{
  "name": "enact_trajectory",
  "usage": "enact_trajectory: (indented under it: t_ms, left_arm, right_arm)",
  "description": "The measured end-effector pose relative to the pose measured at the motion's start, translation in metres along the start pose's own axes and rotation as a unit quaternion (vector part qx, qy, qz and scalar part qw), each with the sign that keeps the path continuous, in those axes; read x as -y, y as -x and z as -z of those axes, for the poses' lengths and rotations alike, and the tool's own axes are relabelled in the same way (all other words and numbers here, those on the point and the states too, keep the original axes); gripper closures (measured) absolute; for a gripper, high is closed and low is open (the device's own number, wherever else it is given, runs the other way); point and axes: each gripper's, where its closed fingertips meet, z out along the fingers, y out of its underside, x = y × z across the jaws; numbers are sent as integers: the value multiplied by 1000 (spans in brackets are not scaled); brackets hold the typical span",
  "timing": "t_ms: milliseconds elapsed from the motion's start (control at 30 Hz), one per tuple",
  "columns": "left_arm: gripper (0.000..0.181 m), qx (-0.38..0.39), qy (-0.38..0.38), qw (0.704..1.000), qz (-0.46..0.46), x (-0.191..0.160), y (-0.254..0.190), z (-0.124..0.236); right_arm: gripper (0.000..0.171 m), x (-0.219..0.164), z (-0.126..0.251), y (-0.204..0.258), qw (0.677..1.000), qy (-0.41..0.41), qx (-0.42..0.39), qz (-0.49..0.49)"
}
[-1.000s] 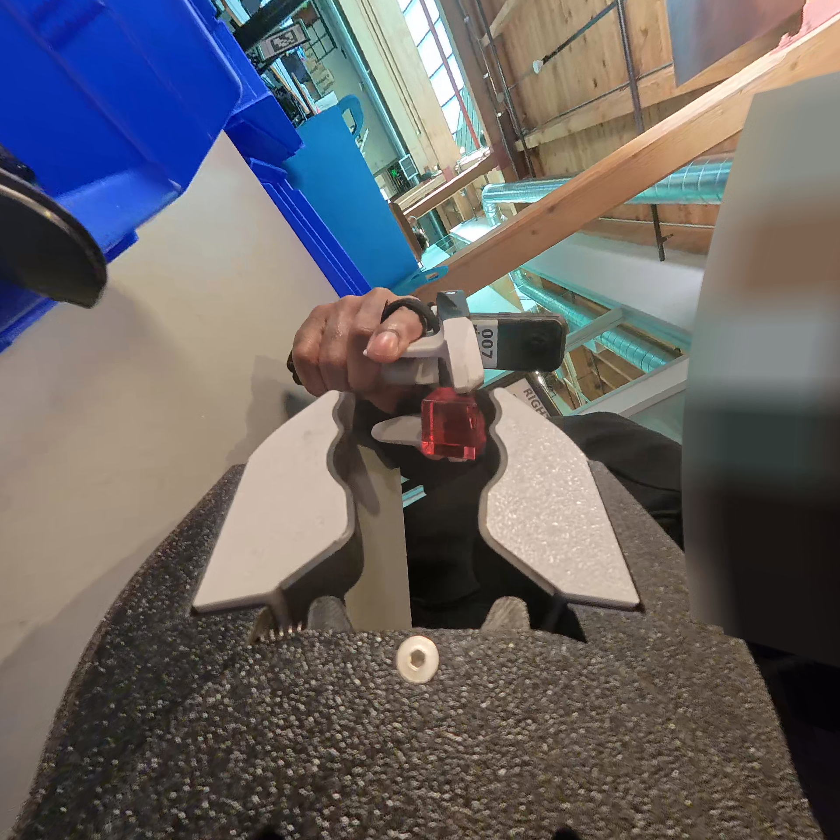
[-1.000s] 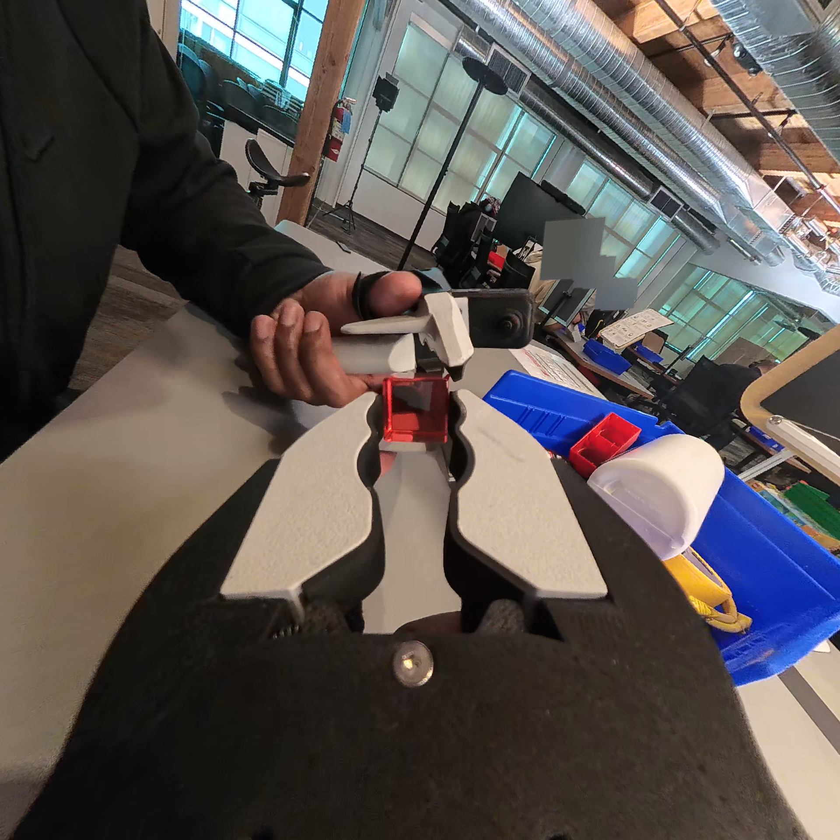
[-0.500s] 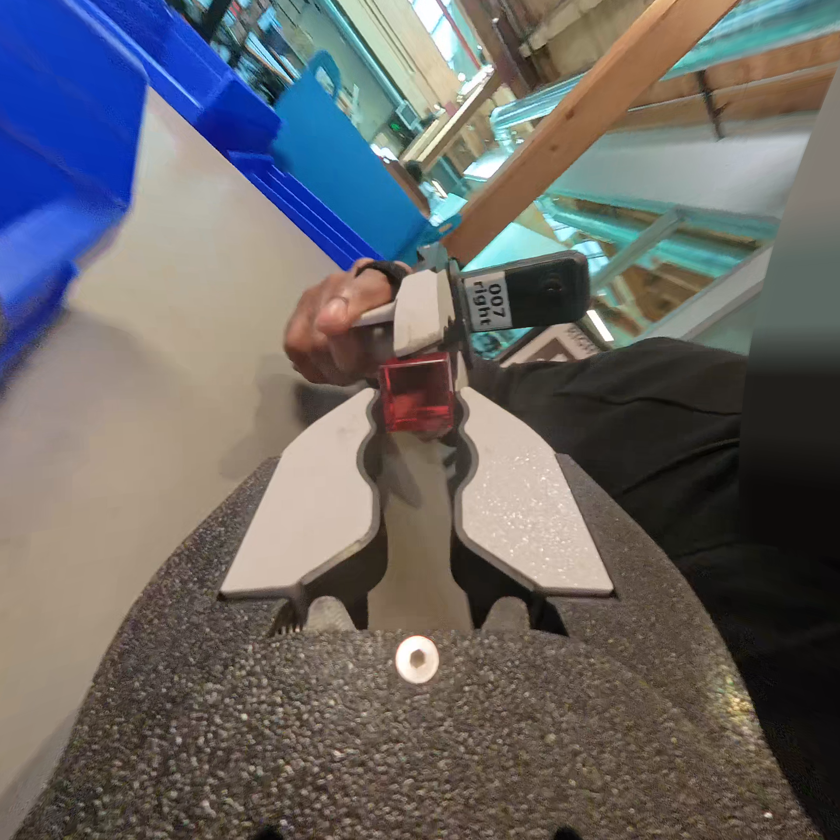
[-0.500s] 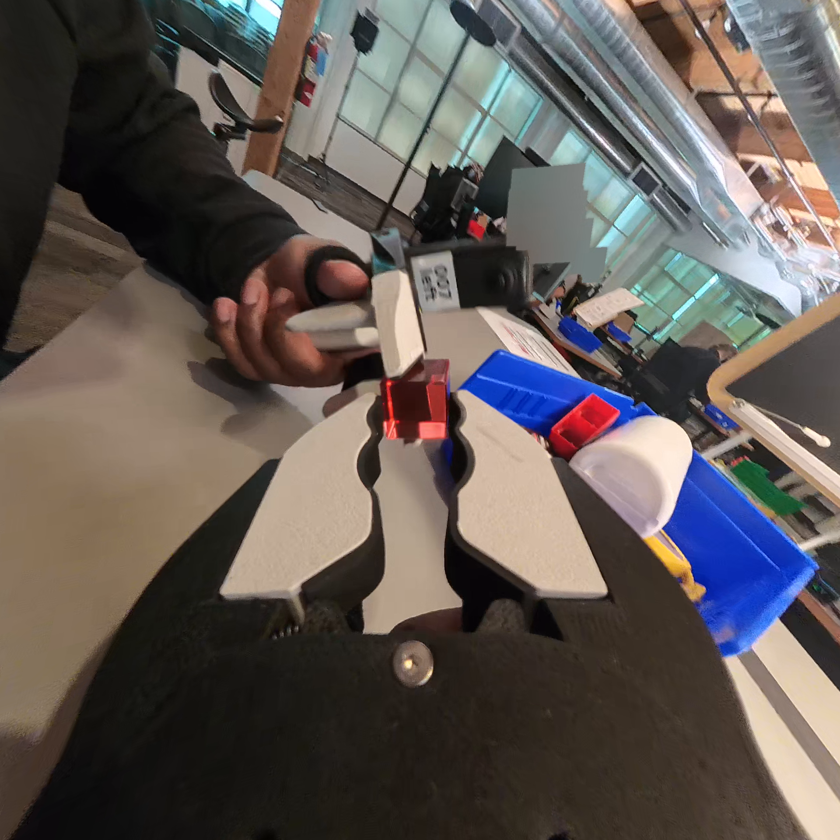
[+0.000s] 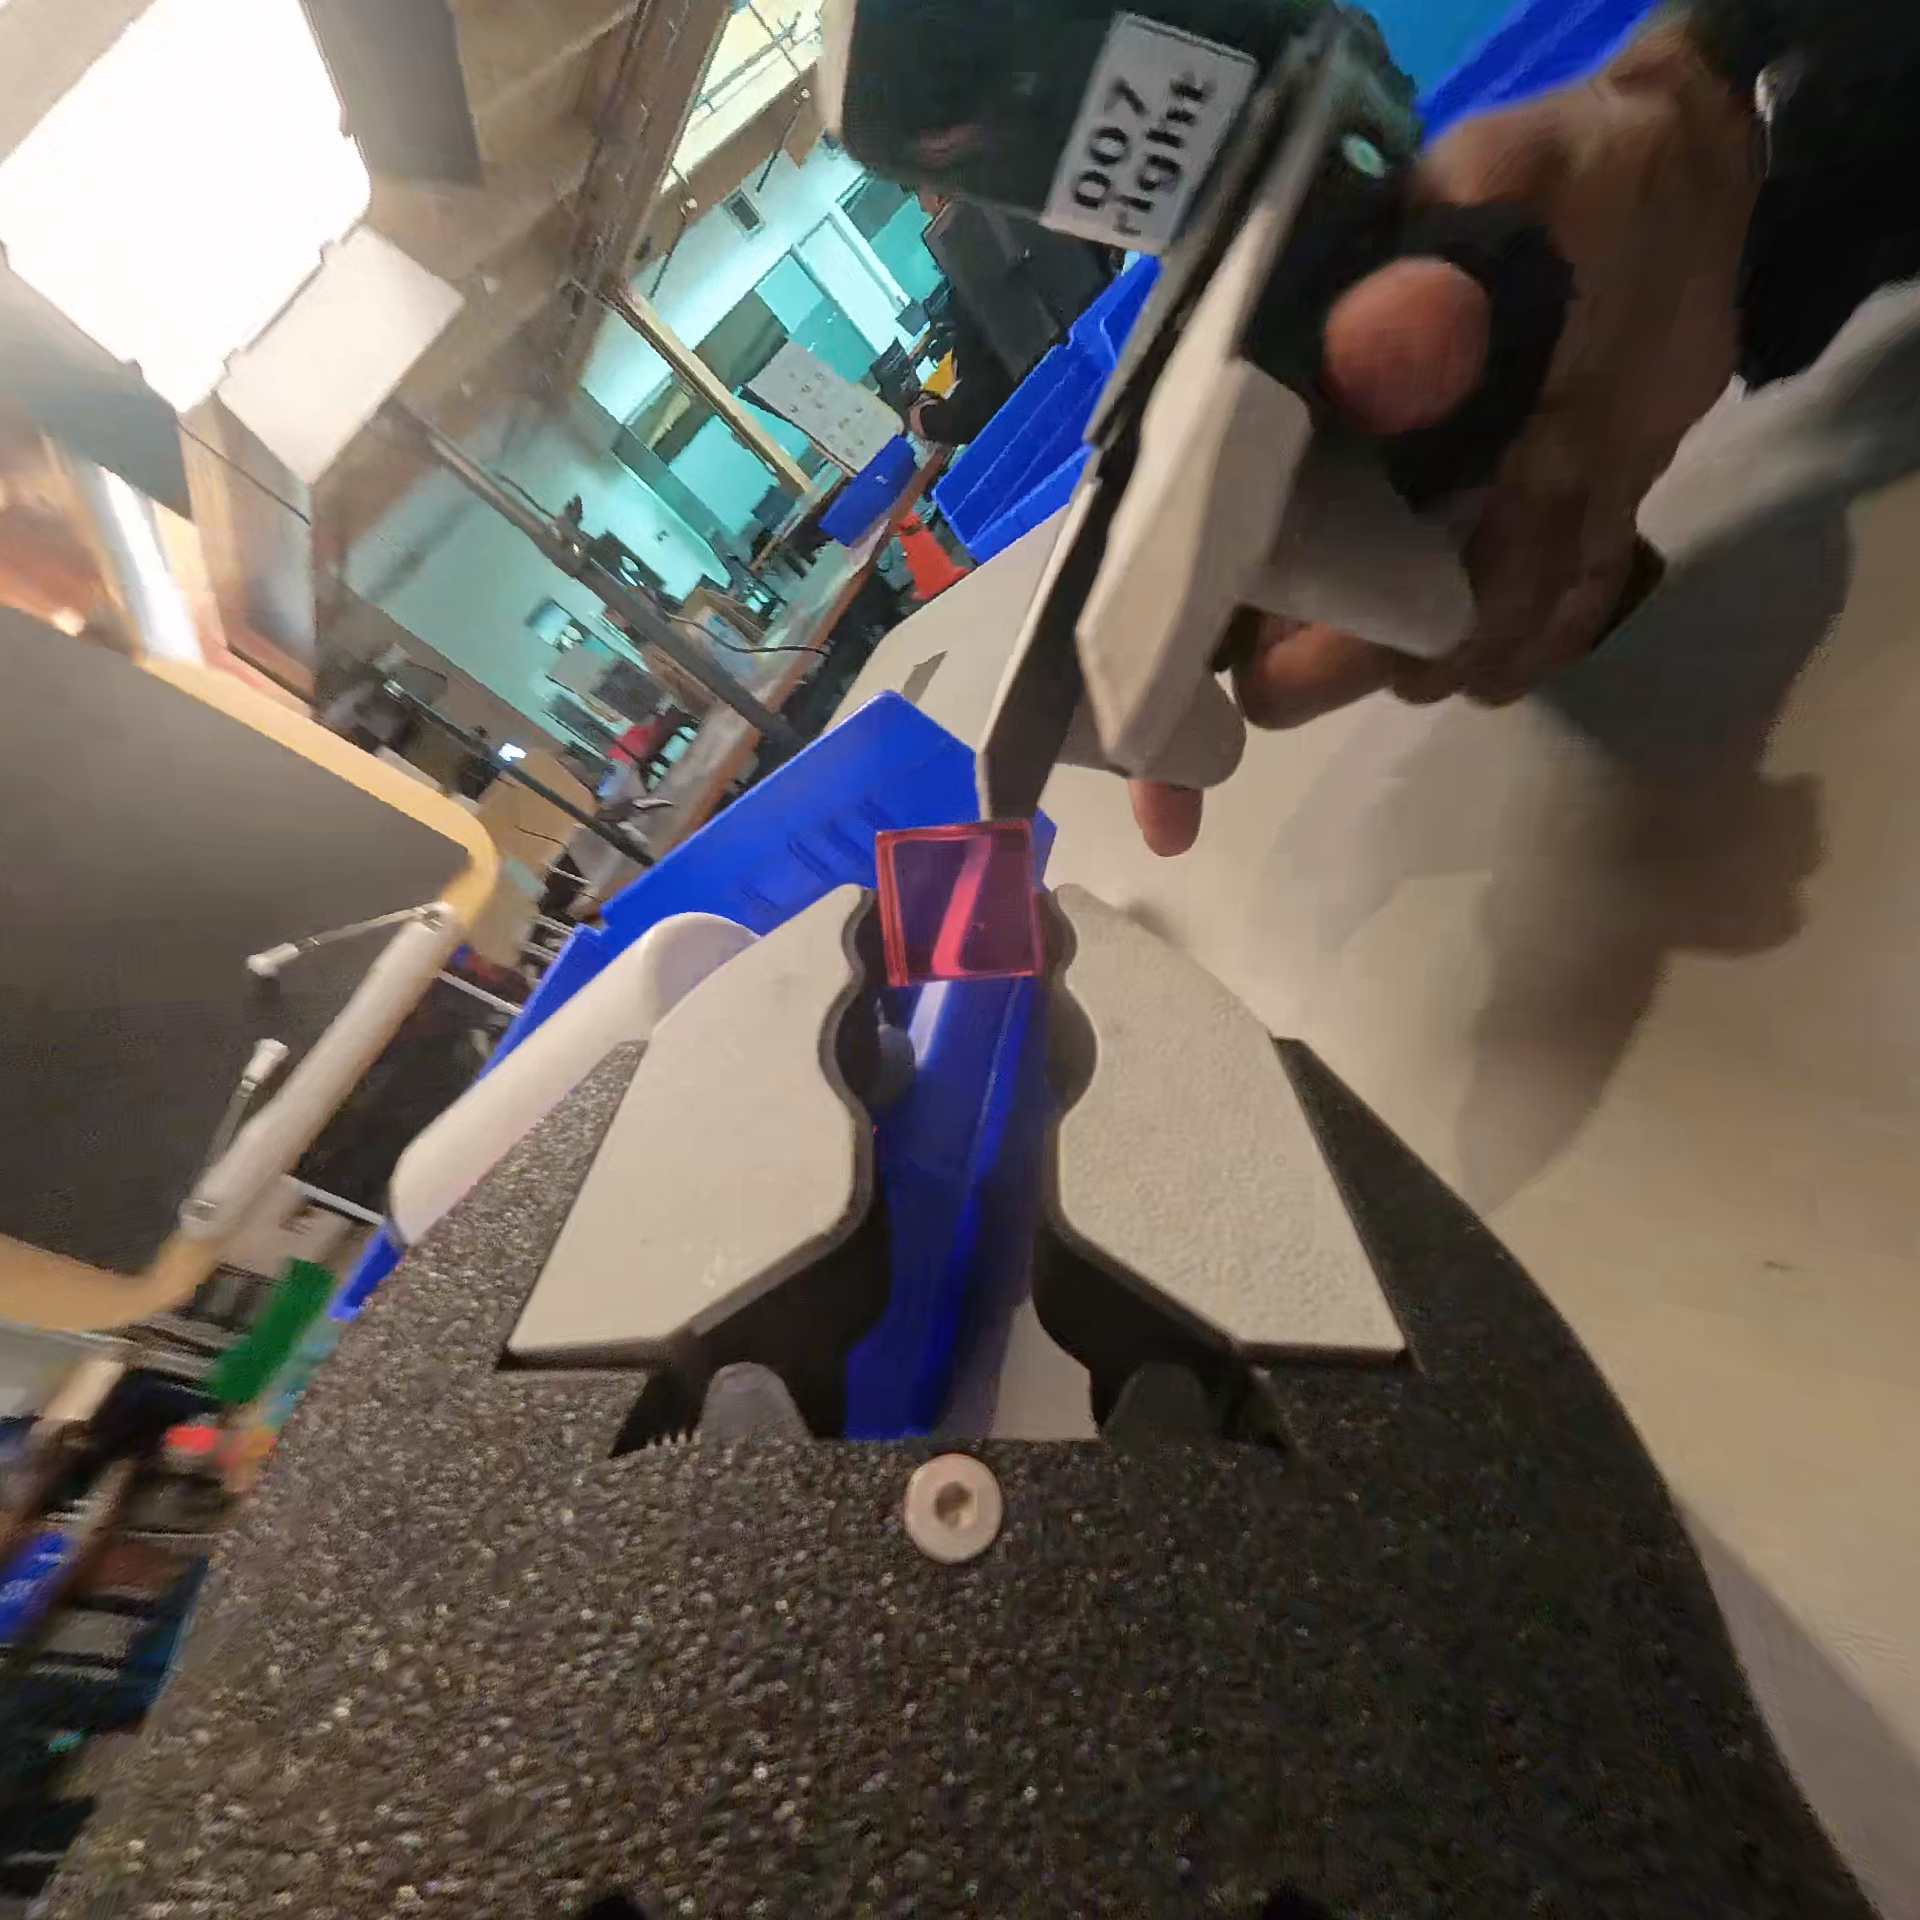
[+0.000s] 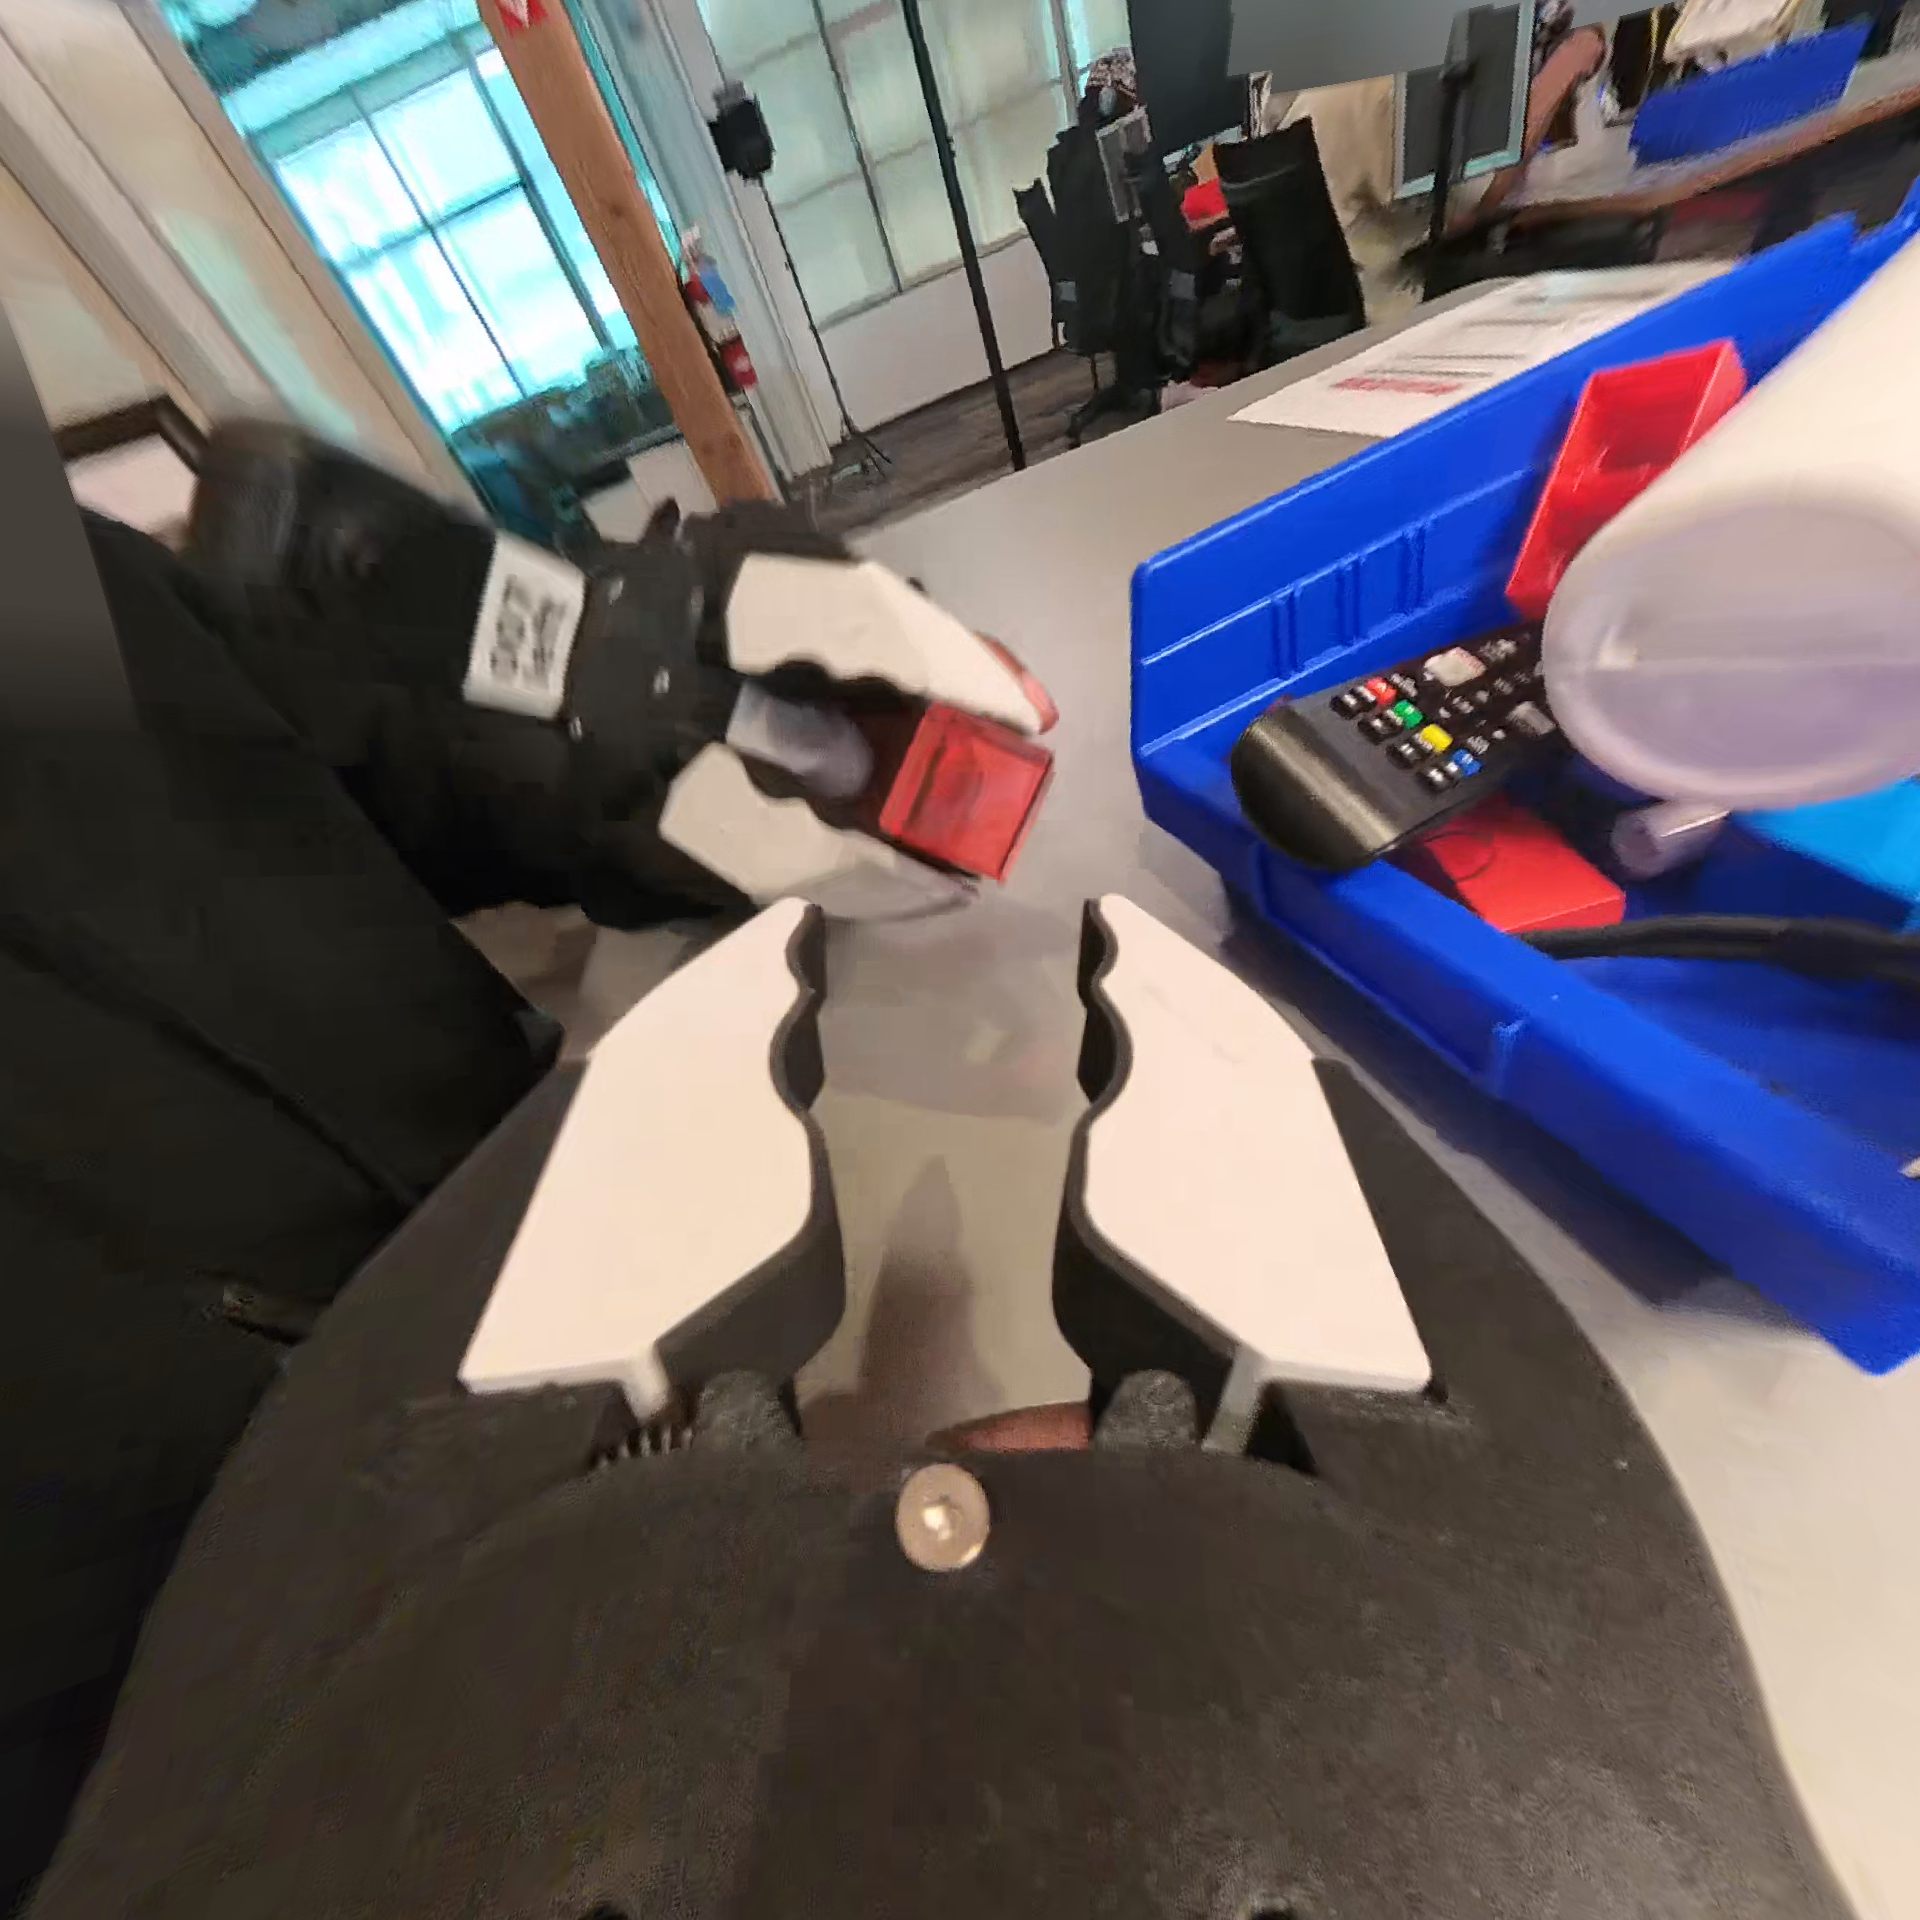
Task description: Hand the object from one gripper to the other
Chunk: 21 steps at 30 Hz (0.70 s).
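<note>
A clear red cube [image 5: 958,902] sits pinched between the tips of my left gripper [image 5: 954,914], held above the grey table. In the right wrist view the same cube [image 6: 961,790] shows in the left gripper [image 6: 966,774], up and to the left of my right gripper [image 6: 948,920]. My right gripper is open and empty, its jaws apart with bare table between them. In the left wrist view the right gripper [image 5: 1101,665] is held by a hand just above and right of the cube, apart from it.
A blue bin [image 6: 1558,1049] stands on the grey table [image 6: 1039,540] to the right, holding a black remote [image 6: 1382,748], a red box [image 6: 1621,468] and a white cylinder [image 6: 1756,603]. The bin's wall [image 5: 790,831] shows behind the cube. A dark sleeve [image 6: 208,935] fills the left.
The right gripper has opened and let go of the cube and drawn back. The left gripper, which closed on the cube, now holds it alone and has swung round toward the blue bin.
</note>
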Motion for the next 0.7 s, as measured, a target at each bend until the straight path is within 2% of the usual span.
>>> enact_trajectory:
  t_ms: [100,233,300,367,400,500,567,633,700]
  left_arm:
    - [153,2,7,998,-57,-3,-11,-3]
    - [153,8,16,994,-103,-4,-16,-4]
    - [153,7,16,992,-126,-4,-19,-4]
    - [153,5,7,991,-135,-3,-22,-4]
    - [152,-2,5,992,-123,-3,-22,-4]
    - [152,-42,8,999,-17,-7,-18,-3]
    - [147,-72,23,993,92,-12,-12,-4]
    - [145,-107,19,970,220,-10,-6,-4]
    - [142,-148,11,926,347,-6,-2,-2]
  right_arm:
    - [120,-3,-4,-1,999,1,5,-40]
    - [120,-12,-11,1,999,24,-6,-35]
    - [127,-15,-14,2,999,27,-15,-20]
    - [143,-16,-15,-2,999,27,-39,6]
    - [143,-15,-15,-4,998,28,-51,28]
    - [143,-10,-10,-16,981,33,-134,137]
    - [144,-6,-3,-26,950,47,-198,235]
    - [144,-2,3,-32,913,63,-247,319]
    - [144,-1,4,-34,880,76,-276,377]
